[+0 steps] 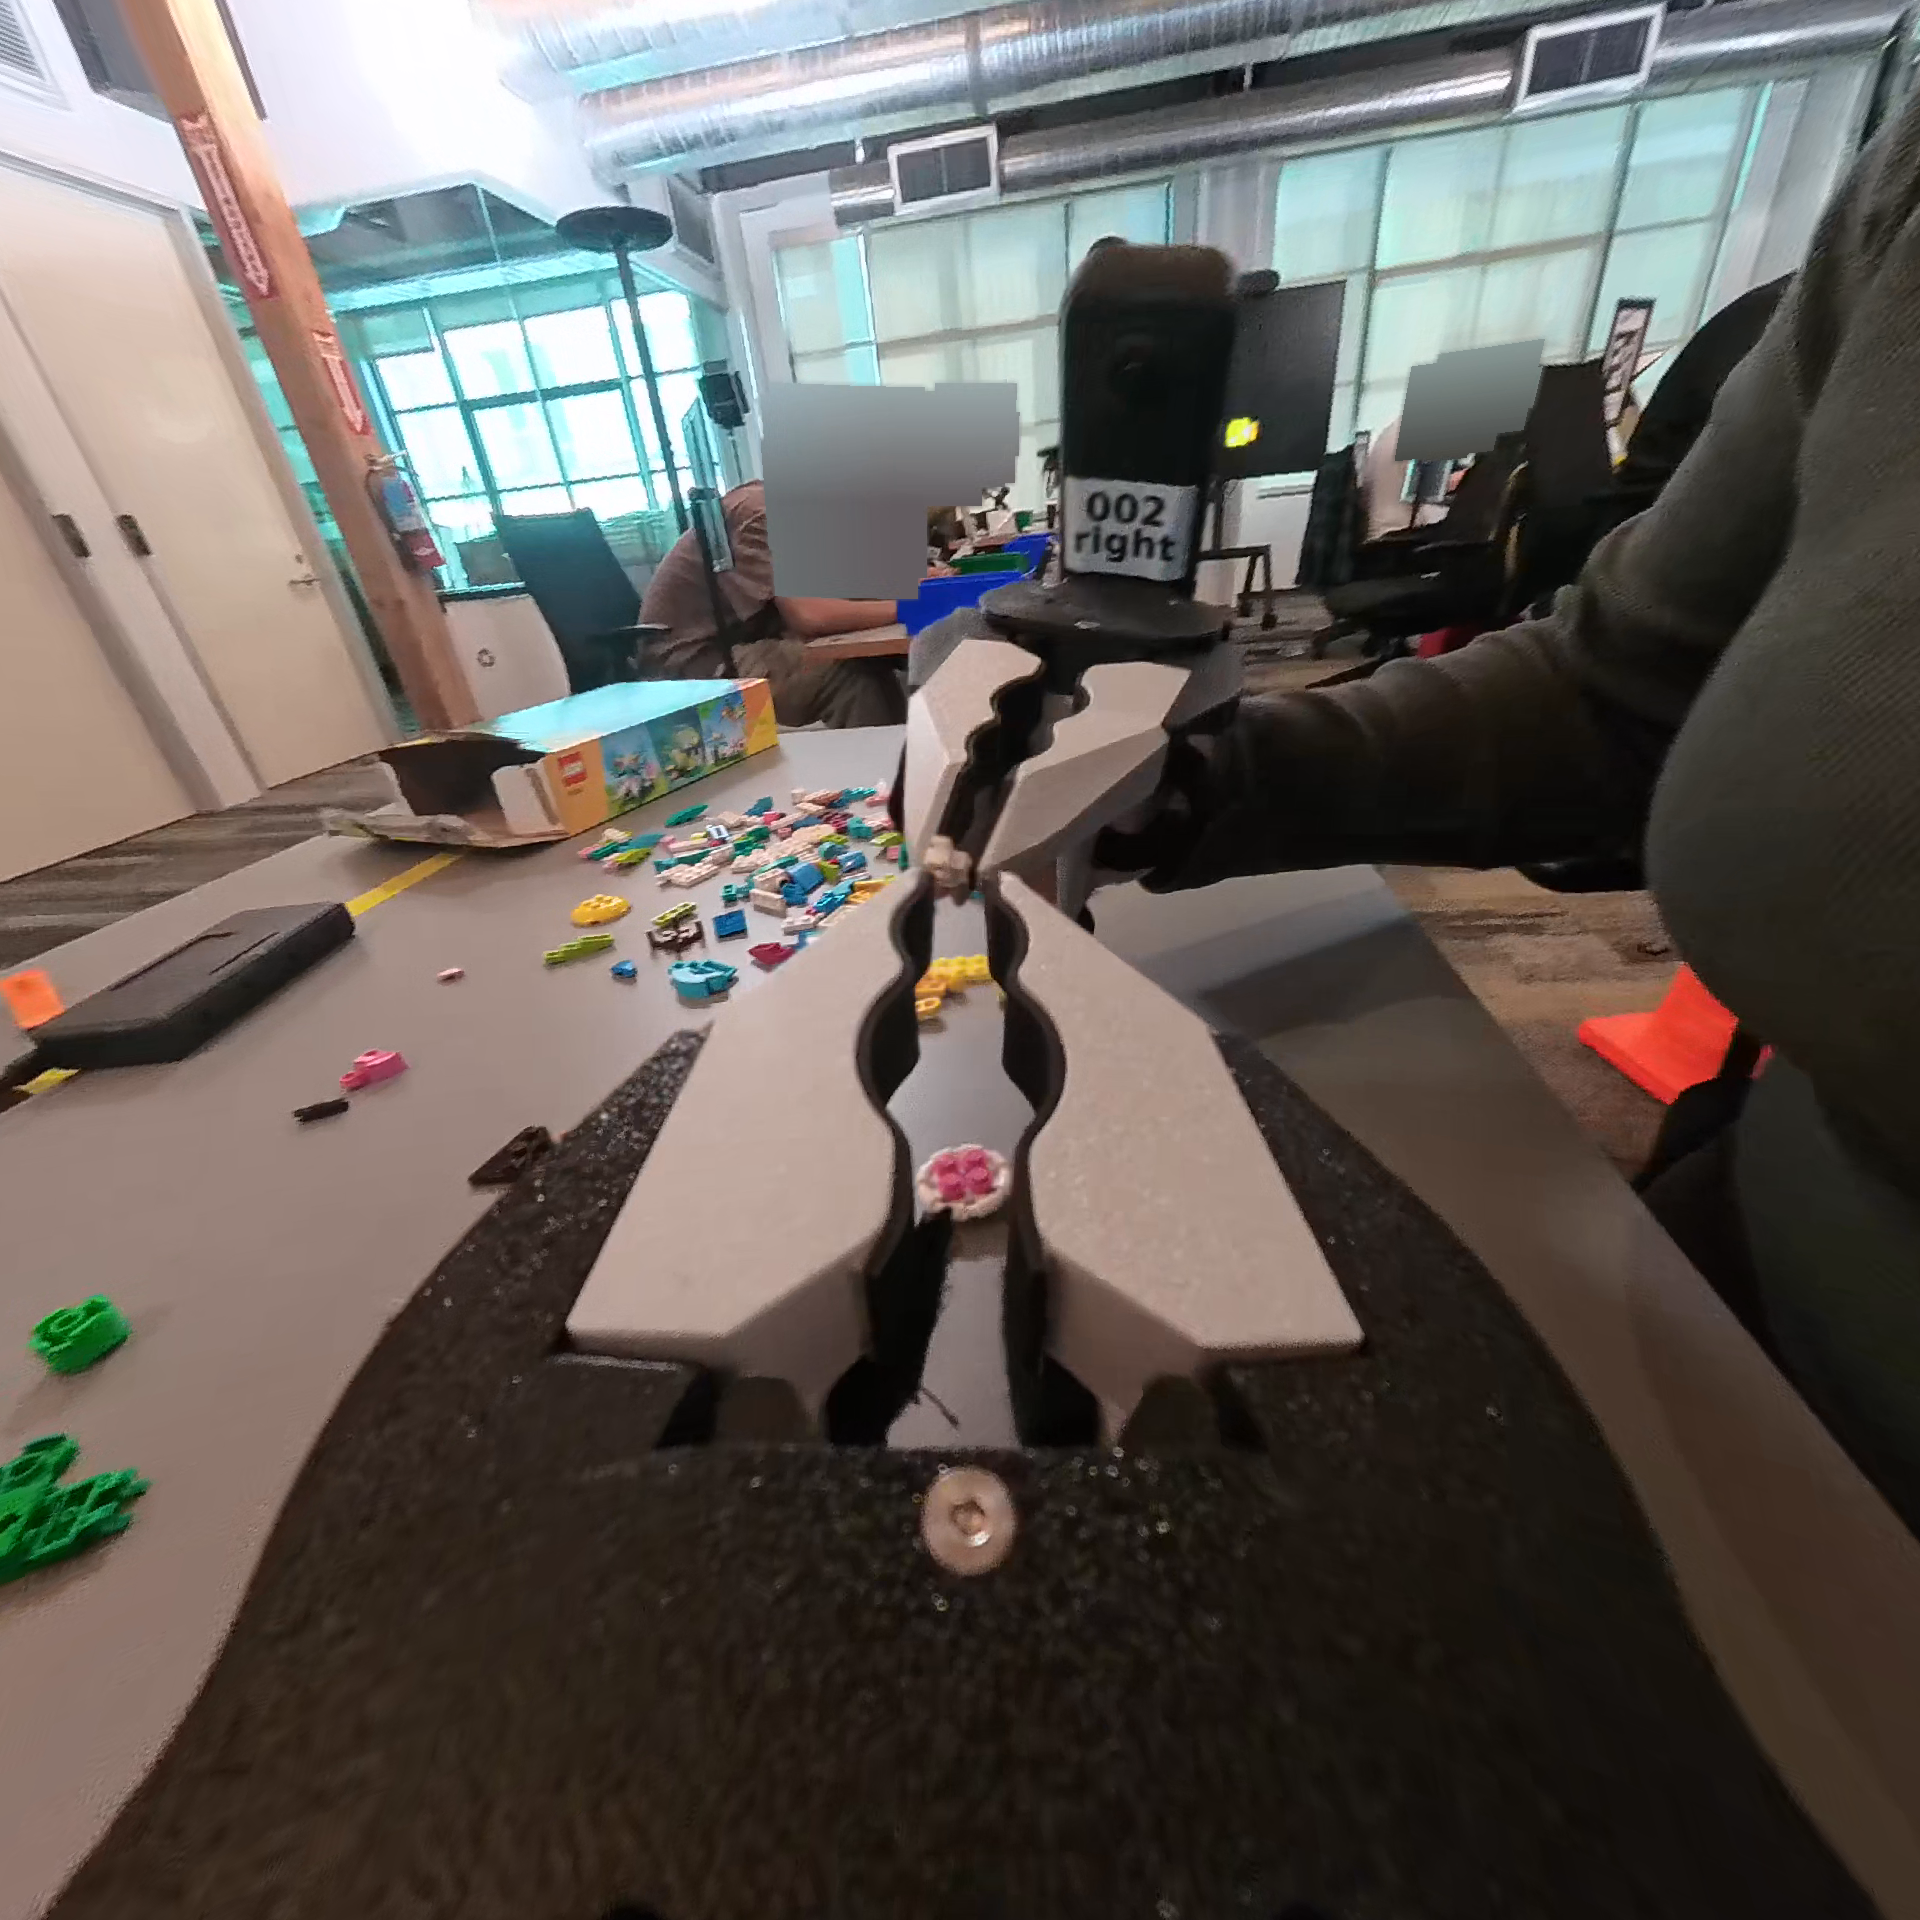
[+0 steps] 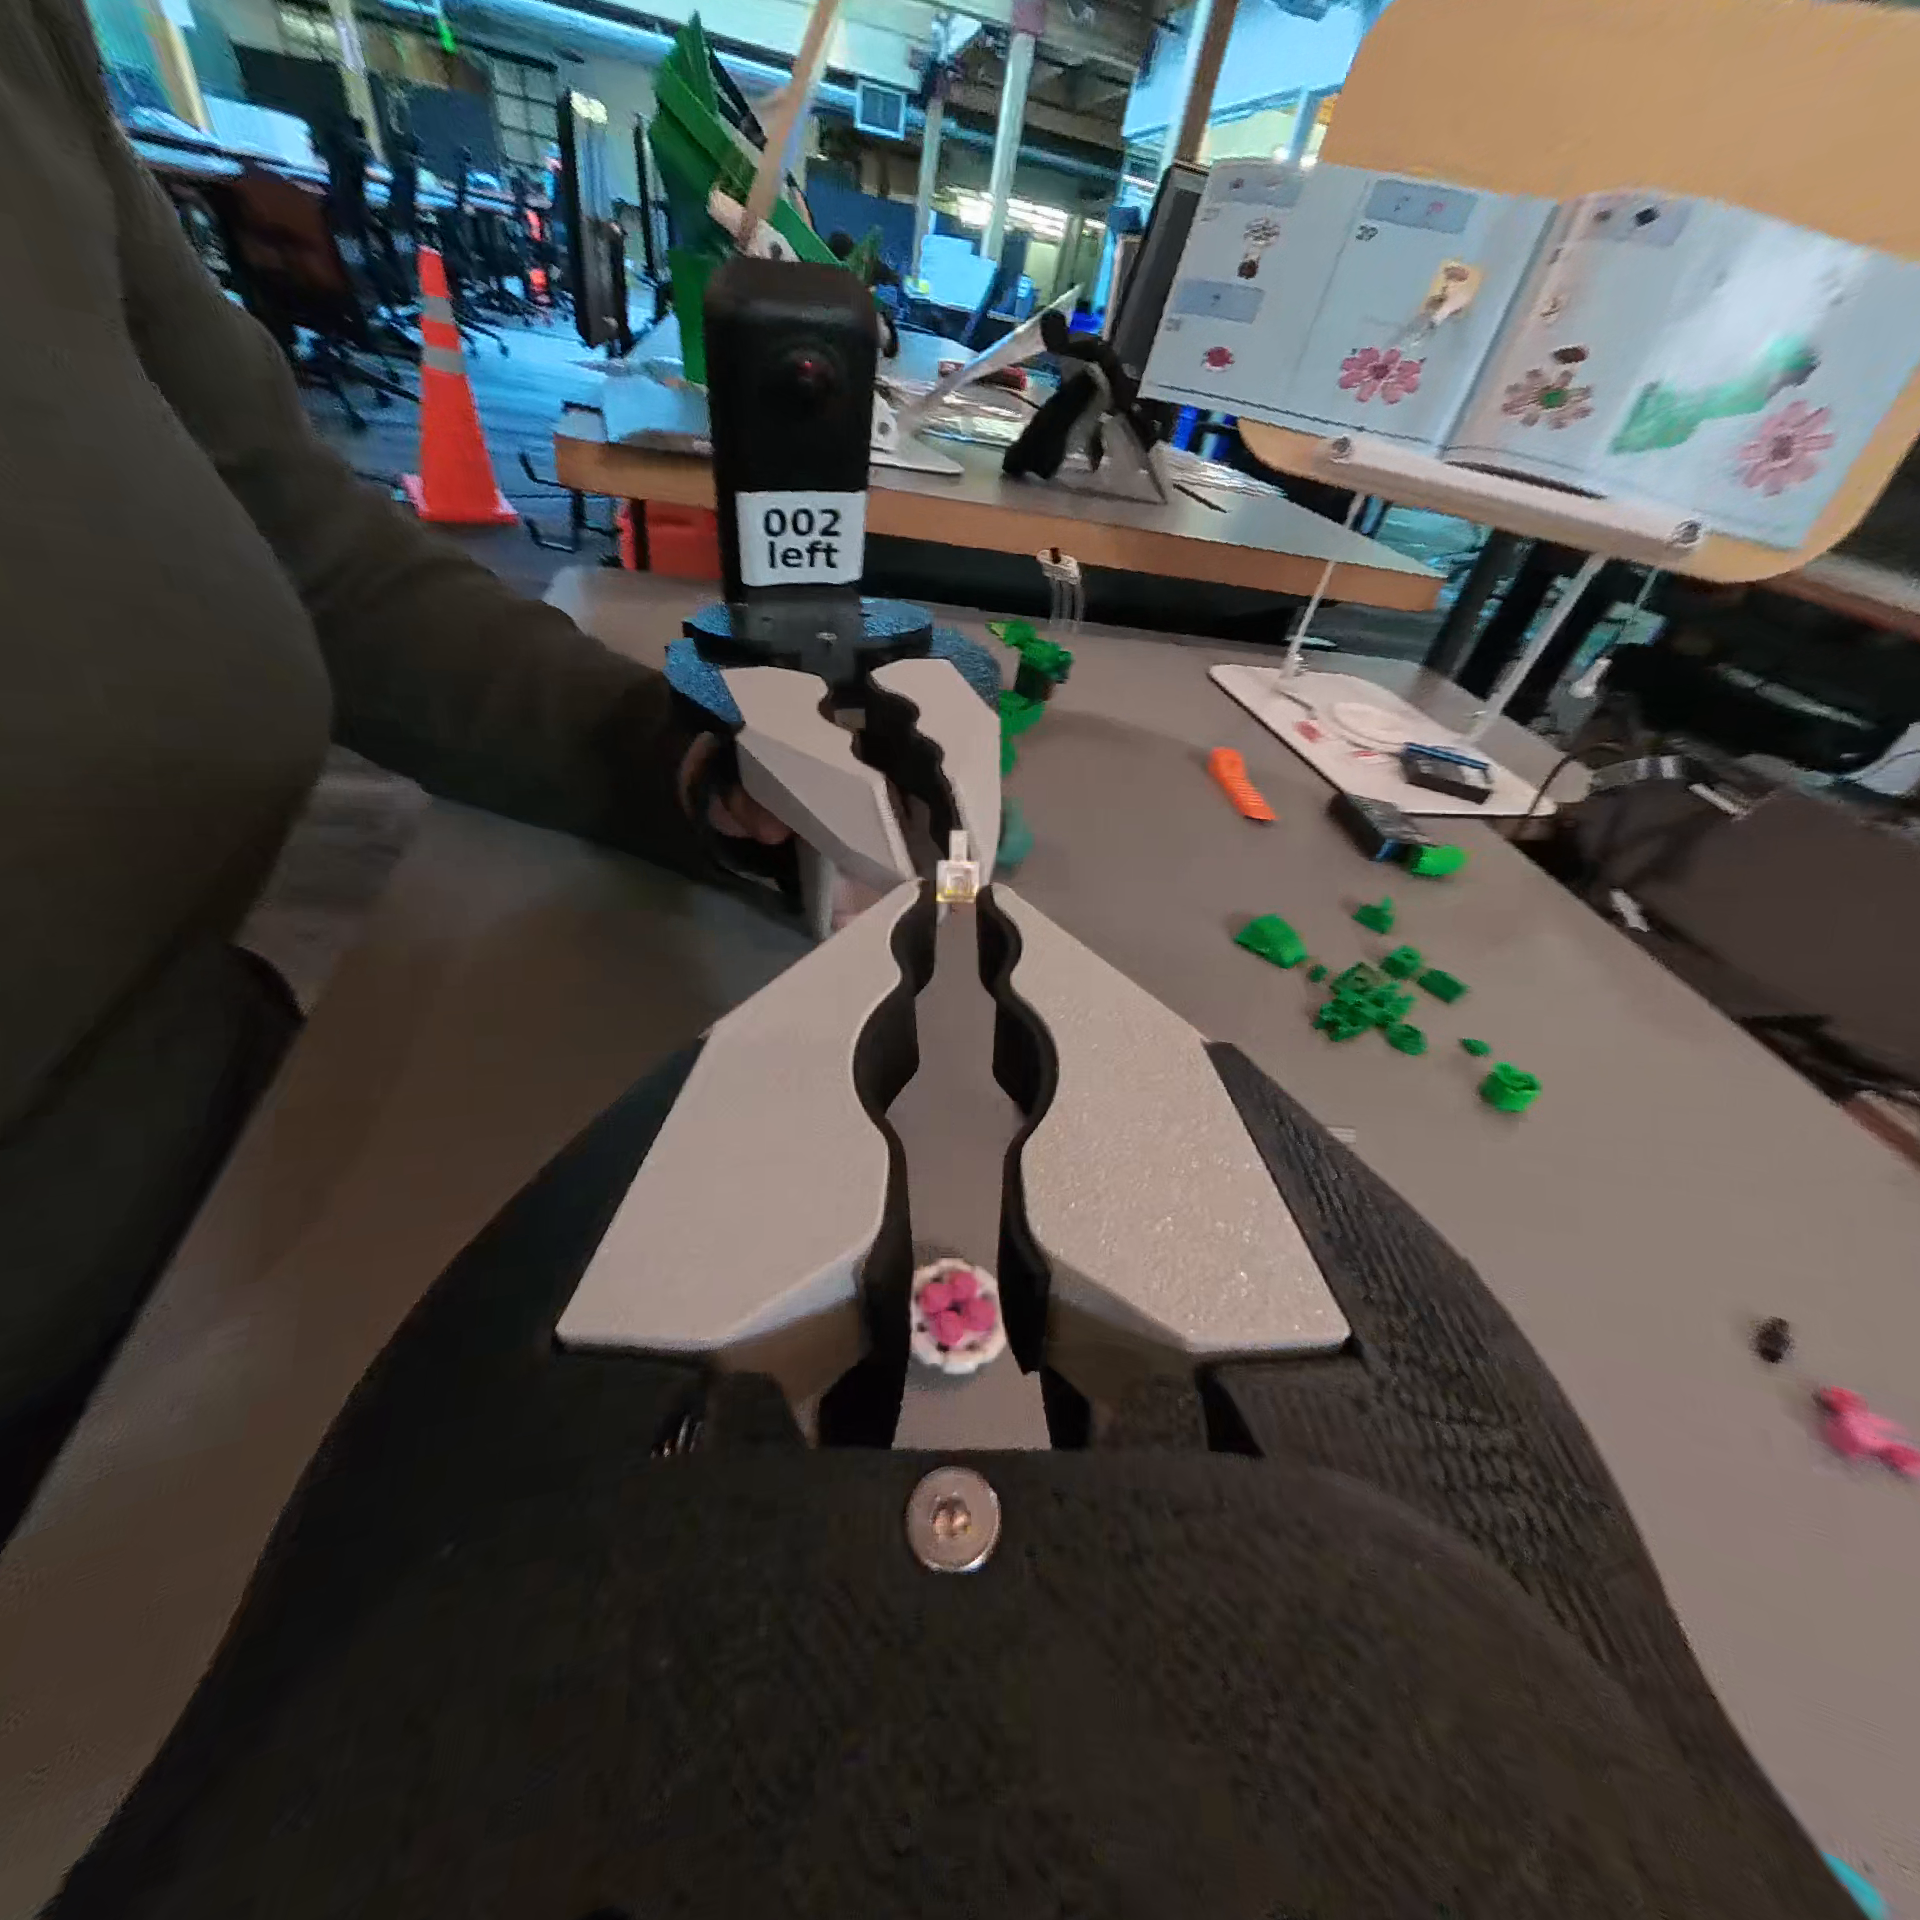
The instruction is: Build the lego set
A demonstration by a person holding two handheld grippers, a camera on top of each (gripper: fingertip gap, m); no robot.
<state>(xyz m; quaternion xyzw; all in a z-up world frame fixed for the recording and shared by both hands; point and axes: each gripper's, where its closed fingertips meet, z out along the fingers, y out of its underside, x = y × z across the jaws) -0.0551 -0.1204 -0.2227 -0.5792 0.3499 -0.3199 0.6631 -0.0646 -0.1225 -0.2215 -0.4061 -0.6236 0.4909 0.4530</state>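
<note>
The grey counter (image 1: 260, 1195) carries the scatter: a heap of mixed loose bricks (image 1: 769, 862) ahead and to the left of the left hand-held gripper (image 1: 951, 883), green pieces (image 2: 1371, 997) to the right of the right hand-held gripper (image 2: 956, 894), and a pink-and-white flower disc (image 1: 963, 1179) on the counter beneath both. The two grippers meet tip to tip above the counter, both closed almost fully. Between the tips sits a tiny whitish piece (image 1: 943, 860) with a yellowish clear part (image 2: 957, 883); each gripper seems to pinch one end, though which end belongs to which is too small to tell. This looks like a mid-air joining step, two small elements being pressed together. The stack's long axis seems to run along the line from one gripper to the other, narrow end toward the left one. Next, I judge, comes a straight push along that axis without twisting, then one gripper releasing.
</note>
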